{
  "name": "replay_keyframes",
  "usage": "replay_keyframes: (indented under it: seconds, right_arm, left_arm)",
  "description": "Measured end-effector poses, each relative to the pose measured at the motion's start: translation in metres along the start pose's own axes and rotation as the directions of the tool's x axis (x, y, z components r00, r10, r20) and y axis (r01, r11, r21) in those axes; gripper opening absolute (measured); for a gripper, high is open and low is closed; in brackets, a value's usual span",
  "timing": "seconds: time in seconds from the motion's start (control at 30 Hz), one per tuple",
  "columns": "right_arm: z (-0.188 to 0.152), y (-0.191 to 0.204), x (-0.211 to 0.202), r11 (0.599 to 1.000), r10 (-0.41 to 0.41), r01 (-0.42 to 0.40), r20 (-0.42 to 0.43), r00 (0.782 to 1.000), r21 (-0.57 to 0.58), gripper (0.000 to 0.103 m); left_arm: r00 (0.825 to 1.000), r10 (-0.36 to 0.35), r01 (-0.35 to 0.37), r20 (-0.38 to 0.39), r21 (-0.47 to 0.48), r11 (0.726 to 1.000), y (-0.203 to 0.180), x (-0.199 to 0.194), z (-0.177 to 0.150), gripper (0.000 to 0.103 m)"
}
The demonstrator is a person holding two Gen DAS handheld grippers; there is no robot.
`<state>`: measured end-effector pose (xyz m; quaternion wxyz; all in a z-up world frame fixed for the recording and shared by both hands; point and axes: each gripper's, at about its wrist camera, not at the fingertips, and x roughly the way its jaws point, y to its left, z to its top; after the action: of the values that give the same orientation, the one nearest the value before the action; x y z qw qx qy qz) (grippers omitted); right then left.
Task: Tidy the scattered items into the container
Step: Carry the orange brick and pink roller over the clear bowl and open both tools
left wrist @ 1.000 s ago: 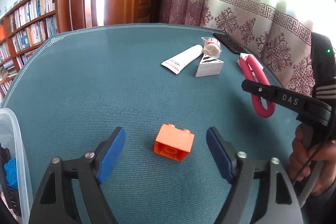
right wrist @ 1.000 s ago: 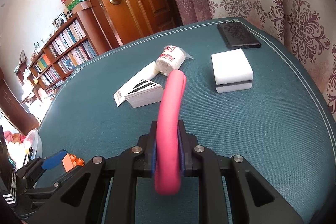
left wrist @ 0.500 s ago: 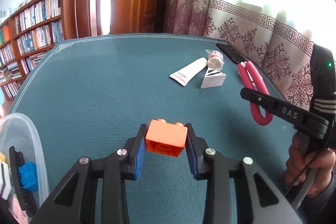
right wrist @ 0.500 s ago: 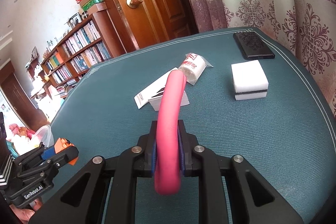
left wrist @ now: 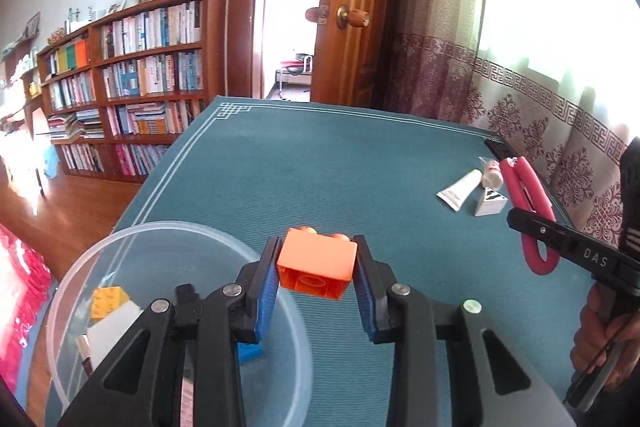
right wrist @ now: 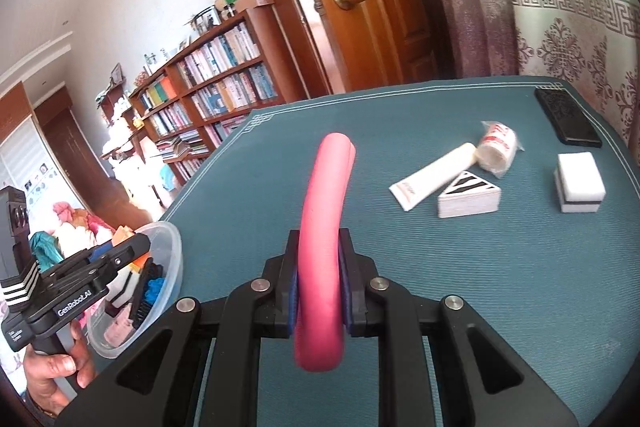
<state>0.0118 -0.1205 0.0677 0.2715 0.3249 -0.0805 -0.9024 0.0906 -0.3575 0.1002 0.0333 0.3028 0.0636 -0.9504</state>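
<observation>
My left gripper is shut on an orange toy brick and holds it in the air by the right rim of a clear plastic bowl. The bowl holds a yellow brick, a blue brick and a white block. My right gripper is shut on a pink looped handle tool, lifted above the teal table. In the right wrist view the bowl stands at the far left under the left gripper.
On the teal table lie a white tube, a triangular white box, a wrapped white roll, a white sponge block and a black phone. A bookshelf and a wooden door stand behind the table.
My left gripper shut on the orange brick, lifted it and carried it left to the bowl's rim. My right gripper, holding the pink tool, moved left and turned toward the bowl.
</observation>
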Motion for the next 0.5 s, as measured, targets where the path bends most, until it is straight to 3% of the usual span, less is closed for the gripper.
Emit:
replay_keyframes:
  seconds: [0.5]
  right_arm:
    - [-0.014, 0.125, 0.047, 0.978, 0.177, -0.186, -0.094, 0.980, -0.094, 0.018]
  left_arm:
    - [0.996, 0.085, -0.083, 0.014, -0.105, 0.991, 0.083, -0.013, -0.016, 0.038]
